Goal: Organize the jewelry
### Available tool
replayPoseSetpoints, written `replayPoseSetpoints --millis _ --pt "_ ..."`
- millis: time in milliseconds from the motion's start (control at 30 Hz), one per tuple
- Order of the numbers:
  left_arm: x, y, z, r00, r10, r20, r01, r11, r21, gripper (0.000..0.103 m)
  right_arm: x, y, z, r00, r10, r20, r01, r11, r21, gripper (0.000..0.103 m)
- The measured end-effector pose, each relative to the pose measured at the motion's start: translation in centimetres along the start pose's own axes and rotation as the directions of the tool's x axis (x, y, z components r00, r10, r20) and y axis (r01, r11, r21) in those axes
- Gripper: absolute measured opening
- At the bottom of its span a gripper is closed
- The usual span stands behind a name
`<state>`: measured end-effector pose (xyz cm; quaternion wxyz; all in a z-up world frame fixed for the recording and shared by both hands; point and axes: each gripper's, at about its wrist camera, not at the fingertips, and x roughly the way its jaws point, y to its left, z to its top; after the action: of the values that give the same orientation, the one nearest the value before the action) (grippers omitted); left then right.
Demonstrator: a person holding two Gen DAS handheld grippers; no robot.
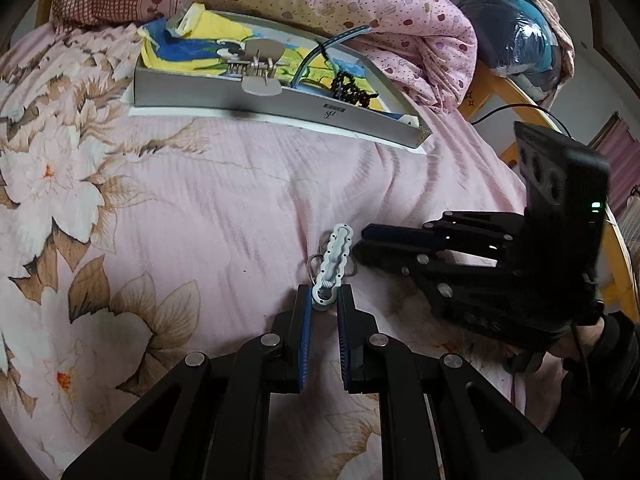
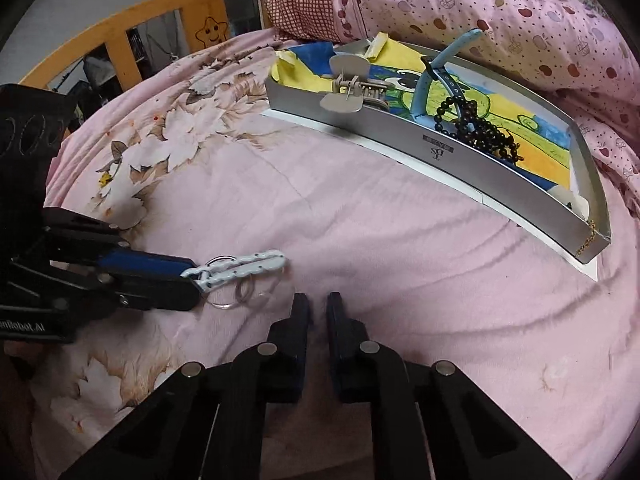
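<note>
Two hand-held grippers over a pink floral bedsheet (image 1: 224, 200), one loose clip, one tray.

Item 1: white hair clip (image 1: 333, 264), slim, with scalloped edges, small holes along its spine and a coil spring at one end; thin metal rings (image 2: 240, 290) lie on the sheet at its side. It rests on the sheet, well apart from the tray. Its long axis runs straight away from the left gripper (image 1: 324, 306), spring end nearest that gripper; in the right wrist view it lies nearly level, free tip toward the picture's right. The left gripper pinches the spring end between its blue pads.

Item 2: right gripper (image 2: 318, 312), just beside the clip, tips down at the sheet, fingers drawn almost together with nothing visible between them.

Item 3: grey shallow tray (image 2: 440, 148), long and rectangular, on a white base at the foot of a pink apple-print quilt (image 2: 480, 4). Lined with a yellow, blue and green cartoon picture. Contents: grey claw clip (image 2: 352, 88) propped at the front wall; light blue strap (image 2: 444, 68) arching upward; black bead string (image 2: 480, 128) heaped mid-tray; fine gold chain (image 2: 586, 242) hanging over the right corner
</note>
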<state>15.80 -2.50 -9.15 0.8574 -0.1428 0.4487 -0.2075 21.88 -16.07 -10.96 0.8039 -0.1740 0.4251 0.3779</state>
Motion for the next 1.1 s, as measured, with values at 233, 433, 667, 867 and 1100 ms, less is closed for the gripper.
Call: replayPoseSetpoints --millis 233,433,667,867,1100 --pt "-0.9 0.8 -0.6 1.0 -0.029 0.008 0.03 0.999 -0.039 0.01 -0.6 -0.3 -0.2 0.999 0.025 0.032 -0.026 0.999 0.03 0.01" --pt "-1.2 1.3 -0.8 1.0 -0.028 0.007 0.028 0.997 -0.077 0.01 -1.2 0.9 0.4 0.994 0.095 0.045 -0.097 0.995 0.034 0.021" --pt "-1.0 1.3 -0.8 1.0 -0.017 0.006 0.018 0.998 -0.067 0.01 0.1 2.2 0.0 0.996 0.094 -0.005 -0.094 0.995 0.01 0.022" --pt "-1.3 1.4 -0.8 1.0 -0.022 0.014 0.023 0.997 -0.078 0.01 0.3 3.9 -0.3 0.997 0.056 -0.048 -0.06 0.995 -0.077 0.022" --pt "-2.6 1.1 -1.3 0.998 -0.065 0.027 0.066 0.996 -0.053 0.008 0.1 5.1 -1.0 0.998 0.006 -0.055 -0.013 0.992 -0.125 0.003"
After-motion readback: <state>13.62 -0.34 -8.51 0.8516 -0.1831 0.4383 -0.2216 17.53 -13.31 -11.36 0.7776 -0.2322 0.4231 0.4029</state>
